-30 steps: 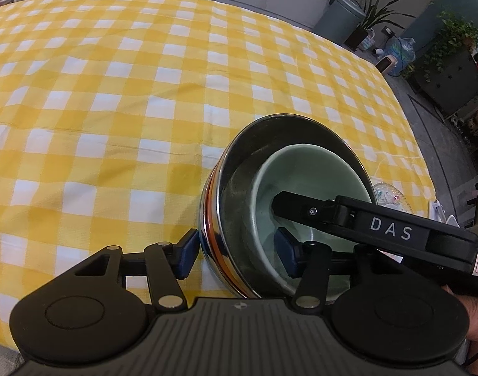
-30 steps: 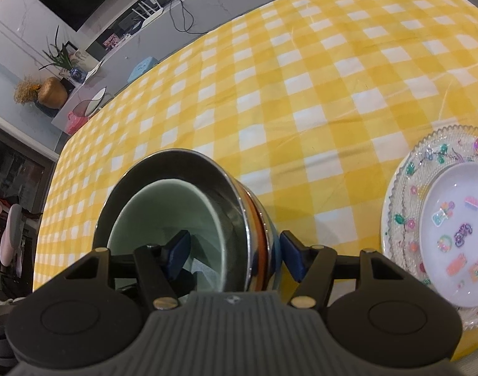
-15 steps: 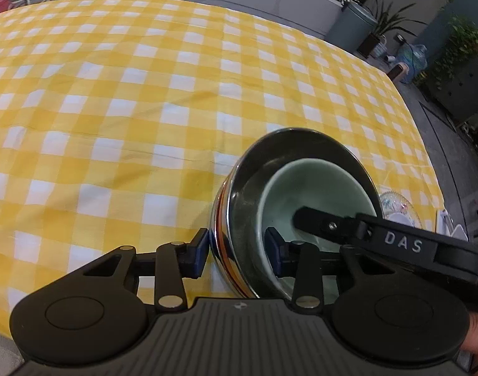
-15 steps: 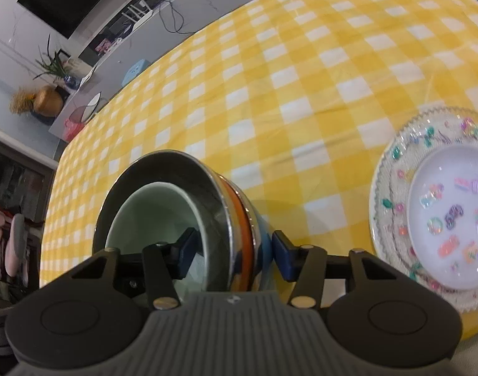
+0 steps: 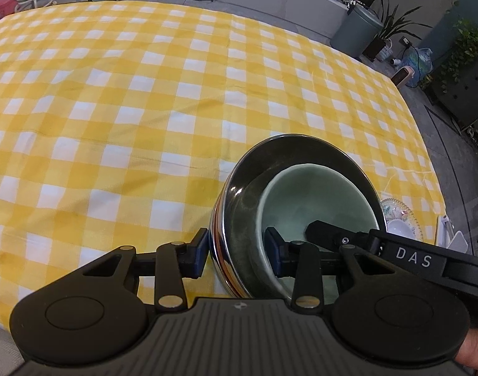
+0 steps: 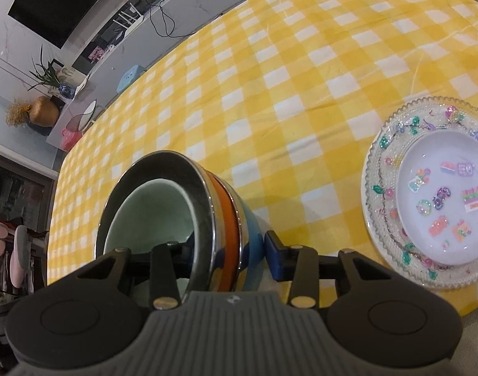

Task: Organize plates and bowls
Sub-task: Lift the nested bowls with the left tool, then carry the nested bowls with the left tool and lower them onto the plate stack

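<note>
A stack of nested bowls stands on the yellow checked tablecloth (image 5: 145,109). A steel bowl (image 5: 239,194) holds a pale green bowl (image 5: 317,194). Under the steel bowl (image 6: 201,194) sit an orange bowl (image 6: 228,219) and a blue bowl (image 6: 249,228). My left gripper (image 5: 235,250) straddles the stack's left wall, one pad on the steel outside, the other inside the green bowl. My right gripper (image 6: 229,250) straddles the opposite wall with its jaws closing. Its outer pad (image 6: 273,253) meets the blue bowl, and its inner finger (image 5: 320,230) reaches into the green bowl (image 6: 151,216).
A beaded glass plate (image 6: 382,163) carrying a white dish (image 6: 442,200) with coloured stickers lies to the right of the stack, near the table's front edge. The same glass plate (image 5: 398,210) peeks out behind the stack. A hand (image 5: 473,357) holds the right tool.
Both pairs of jaws have narrowed from standing wide of the stack's walls to closing against them. The stack now looks a little more tilted in the right wrist view.
</note>
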Demonstrator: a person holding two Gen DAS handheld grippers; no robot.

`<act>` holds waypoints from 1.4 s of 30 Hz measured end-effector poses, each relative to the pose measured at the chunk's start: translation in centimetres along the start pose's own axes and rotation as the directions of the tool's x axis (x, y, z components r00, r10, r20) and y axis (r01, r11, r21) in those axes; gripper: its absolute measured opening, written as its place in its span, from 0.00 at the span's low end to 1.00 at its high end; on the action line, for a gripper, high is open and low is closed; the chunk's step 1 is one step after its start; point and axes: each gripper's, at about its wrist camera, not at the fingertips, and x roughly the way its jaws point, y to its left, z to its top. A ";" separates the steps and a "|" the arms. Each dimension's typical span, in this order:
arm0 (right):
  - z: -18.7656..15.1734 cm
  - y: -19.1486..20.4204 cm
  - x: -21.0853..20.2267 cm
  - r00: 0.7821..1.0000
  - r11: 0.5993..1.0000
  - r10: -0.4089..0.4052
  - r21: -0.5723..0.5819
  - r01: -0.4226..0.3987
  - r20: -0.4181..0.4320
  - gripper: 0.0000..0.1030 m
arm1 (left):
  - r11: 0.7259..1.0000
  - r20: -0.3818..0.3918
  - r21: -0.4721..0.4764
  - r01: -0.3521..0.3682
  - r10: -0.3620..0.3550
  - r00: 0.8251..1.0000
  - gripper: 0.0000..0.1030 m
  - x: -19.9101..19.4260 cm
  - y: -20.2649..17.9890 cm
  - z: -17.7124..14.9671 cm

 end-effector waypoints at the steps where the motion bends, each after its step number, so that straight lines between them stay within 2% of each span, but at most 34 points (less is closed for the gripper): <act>1: 0.1 0.1 -0.2 1.000 1.000 -0.001 -0.001 0.001 0.002 0.39 | 1.000 0.004 0.003 -0.002 0.002 1.000 0.42 -0.2 -0.1 0.2; 16: 3.1 0.3 -6.1 0.996 1.000 -0.027 -0.009 0.028 0.090 0.39 | 0.998 0.052 0.047 0.047 -0.050 0.997 0.42 -2.7 -4.9 2.6; 27: 5.0 -2.4 -11.6 0.984 0.997 -0.076 0.008 0.076 0.162 0.38 | 0.991 0.063 0.094 0.096 -0.103 0.993 0.42 -3.1 -10.5 3.1; 33: 5.7 -4.4 -13.6 0.978 0.995 -0.095 0.028 0.092 0.183 0.38 | 0.986 0.056 0.120 0.116 -0.124 0.991 0.42 -2.4 -13.2 3.0; 42: 5.8 -8.2 -14.4 0.975 0.990 -0.135 0.074 0.123 0.178 0.38 | 0.981 0.006 0.143 0.134 -0.136 0.991 0.42 0.4 -16.4 2.0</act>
